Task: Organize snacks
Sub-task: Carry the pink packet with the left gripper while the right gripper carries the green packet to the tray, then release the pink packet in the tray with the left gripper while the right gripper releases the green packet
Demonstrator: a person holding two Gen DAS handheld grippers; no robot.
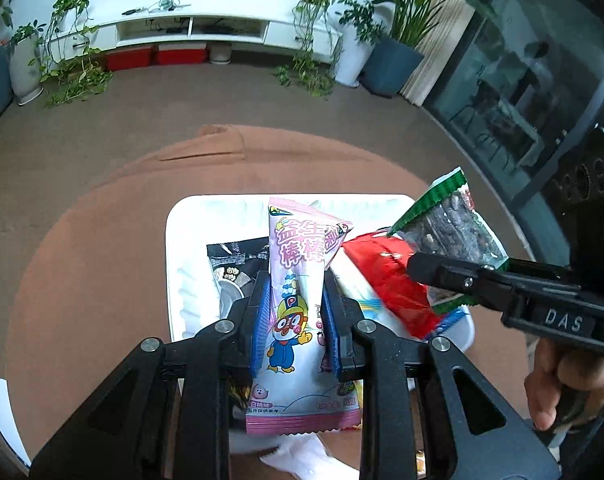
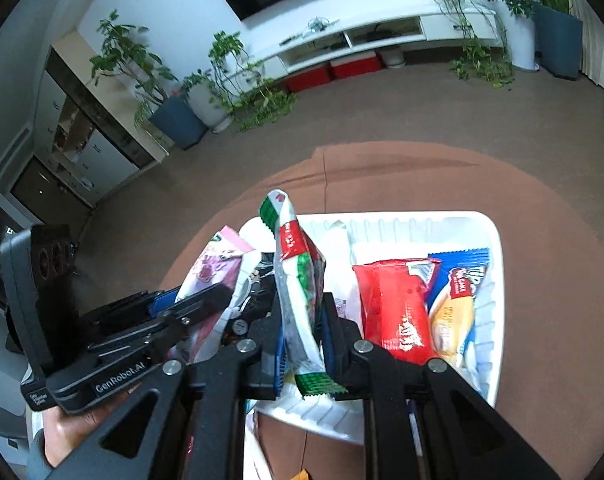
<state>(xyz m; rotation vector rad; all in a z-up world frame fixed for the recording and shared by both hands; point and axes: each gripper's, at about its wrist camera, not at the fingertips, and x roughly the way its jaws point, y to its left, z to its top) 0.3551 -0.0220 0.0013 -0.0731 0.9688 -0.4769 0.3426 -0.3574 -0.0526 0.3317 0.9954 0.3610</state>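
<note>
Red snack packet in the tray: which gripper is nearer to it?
Right. The right gripper, shut on a green-edged packet, hangs just beside the red packet; the left gripper holds a pink packet farther off.

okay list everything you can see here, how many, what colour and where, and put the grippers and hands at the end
white ribbed plastic tray: one, white, on the table
round brown table: one, brown, under the tray
pink and white cartoon snack packet: one, held upright over the tray
green-edged clear snack packet: one, green, white, red, held over the tray
red foil snack packet: one, red, lying in the tray
blue and yellow cake packet: one, in the tray beside the red one
black snack packet: one, black, tray's left side
left gripper: one, black, blue pads, shut on the pink packet
right gripper: one, black, shut on the green-edged packet
right hand: one, holding the right gripper
</note>
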